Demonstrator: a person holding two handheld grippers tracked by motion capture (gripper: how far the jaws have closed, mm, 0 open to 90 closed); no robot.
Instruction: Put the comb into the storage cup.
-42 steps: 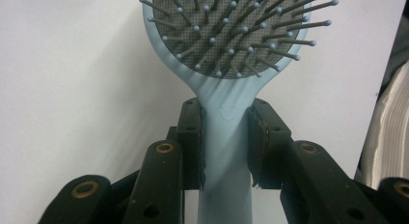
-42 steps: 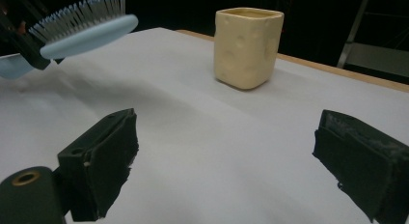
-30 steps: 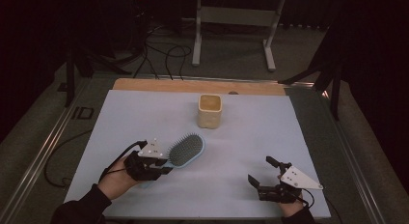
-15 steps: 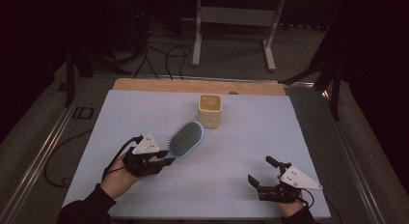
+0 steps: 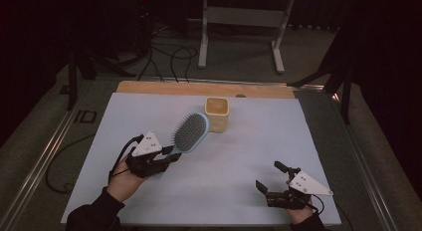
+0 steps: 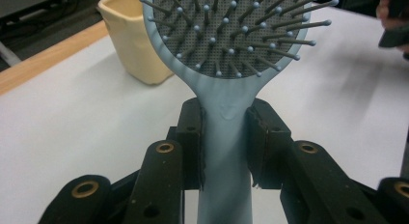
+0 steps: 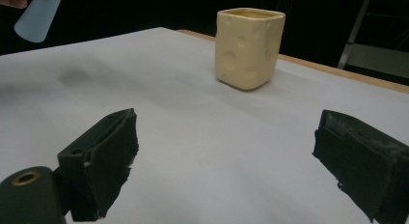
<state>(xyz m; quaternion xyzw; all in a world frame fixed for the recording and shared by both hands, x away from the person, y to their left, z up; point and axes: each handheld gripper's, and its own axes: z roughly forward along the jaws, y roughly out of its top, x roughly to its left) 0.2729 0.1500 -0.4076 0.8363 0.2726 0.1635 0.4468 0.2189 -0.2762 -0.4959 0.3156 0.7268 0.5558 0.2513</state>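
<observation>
— Bottom of frame? The right gripper (image 5: pixel 274 183), jaws spread wide, nothing between them, low on the white table (image 5: pixel 239 156).

— Farther up? The left gripper (image 6: pixel 225 139) pinching the blue hairbrush (image 5: pixel 189 134) by its handle, brush head lifted at centre frame, just beside the yellow cup (image 5: pixel 217 113).

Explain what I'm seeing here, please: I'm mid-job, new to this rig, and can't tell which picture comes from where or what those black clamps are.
There is no robot arm. A person holds a hand-operated pair of tongs in each hand. The high view looks down on the white table from above; the person's arms come in from the bottom edge. The other two pictures come from cameras riding on the tongs, looking along their black jaws.

The left tongs are shut on the neck of a light blue hairbrush, lifted off the surface with the bristles facing up. The right tongs are open and empty, low near the table's front edge.

On the table stands a cream square cup with round dimples, near the far side, just beyond the brush head.
</observation>
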